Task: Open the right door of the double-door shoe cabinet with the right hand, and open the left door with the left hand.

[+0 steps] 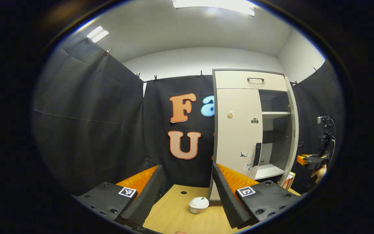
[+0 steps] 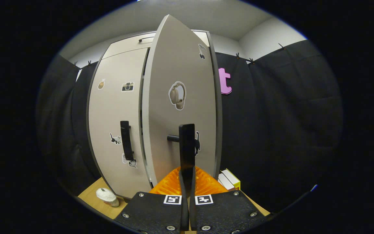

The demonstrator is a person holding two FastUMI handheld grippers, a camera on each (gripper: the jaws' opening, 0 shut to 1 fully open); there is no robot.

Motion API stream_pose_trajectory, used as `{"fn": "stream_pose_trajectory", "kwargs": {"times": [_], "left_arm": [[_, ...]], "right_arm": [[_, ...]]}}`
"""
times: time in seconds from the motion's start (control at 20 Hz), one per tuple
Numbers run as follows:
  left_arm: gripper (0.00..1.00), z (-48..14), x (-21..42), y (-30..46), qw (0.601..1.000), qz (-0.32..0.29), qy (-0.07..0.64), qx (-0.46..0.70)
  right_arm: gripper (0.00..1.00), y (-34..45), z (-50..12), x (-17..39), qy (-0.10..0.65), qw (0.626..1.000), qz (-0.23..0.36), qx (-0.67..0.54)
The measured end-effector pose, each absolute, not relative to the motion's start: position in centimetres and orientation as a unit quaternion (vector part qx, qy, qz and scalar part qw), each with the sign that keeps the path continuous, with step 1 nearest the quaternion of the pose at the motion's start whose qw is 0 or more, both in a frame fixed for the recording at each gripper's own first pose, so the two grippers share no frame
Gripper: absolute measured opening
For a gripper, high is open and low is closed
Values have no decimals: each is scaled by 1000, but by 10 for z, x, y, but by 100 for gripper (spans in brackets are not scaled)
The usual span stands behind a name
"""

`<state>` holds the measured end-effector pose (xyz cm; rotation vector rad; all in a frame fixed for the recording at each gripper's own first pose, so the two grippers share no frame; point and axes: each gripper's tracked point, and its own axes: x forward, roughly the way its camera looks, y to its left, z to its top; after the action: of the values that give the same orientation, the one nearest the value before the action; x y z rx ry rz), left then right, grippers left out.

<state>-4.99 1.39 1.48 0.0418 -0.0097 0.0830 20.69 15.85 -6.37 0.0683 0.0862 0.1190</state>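
1. Shoe cabinet (image 1: pixel 239 130): tall, matte grey-white, on wood-grain worktop (image 1: pixel 174 211).
2. Right door (image 2: pixel 180 97) swung open; right gripper (image 2: pixel 187 172) jaws closed on its slim black bar handle (image 2: pixel 187 143).
3. Left door (image 1: pixel 237 130) closed; left gripper (image 1: pixel 187 191) jaws wide open, well apart from it.

1. This is a staged recording booth, not a lived-in home: black cloth (image 1: pixel 89 123) hangs clipped as walls below a plain white ceiling with panel lights (image 1: pixel 214 5).
2. A pale shoe cabinet (image 1: pixel 239 130) with stickers stands on a wooden tabletop (image 1: pixel 174 211), a household prop.
3. A small camera on a stand (image 1: pixel 324 121) sits at the booth's edge.
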Motion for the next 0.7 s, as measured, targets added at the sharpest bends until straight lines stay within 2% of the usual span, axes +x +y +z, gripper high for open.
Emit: {"fn": "stream_pose_trajectory", "kwargs": {"times": [0.7], "left_arm": [[96, 5, -42, -56, 999, 28, 10, 24]], "right_arm": [[0, 132, -66, 200, 58, 995, 74, 22]]}}
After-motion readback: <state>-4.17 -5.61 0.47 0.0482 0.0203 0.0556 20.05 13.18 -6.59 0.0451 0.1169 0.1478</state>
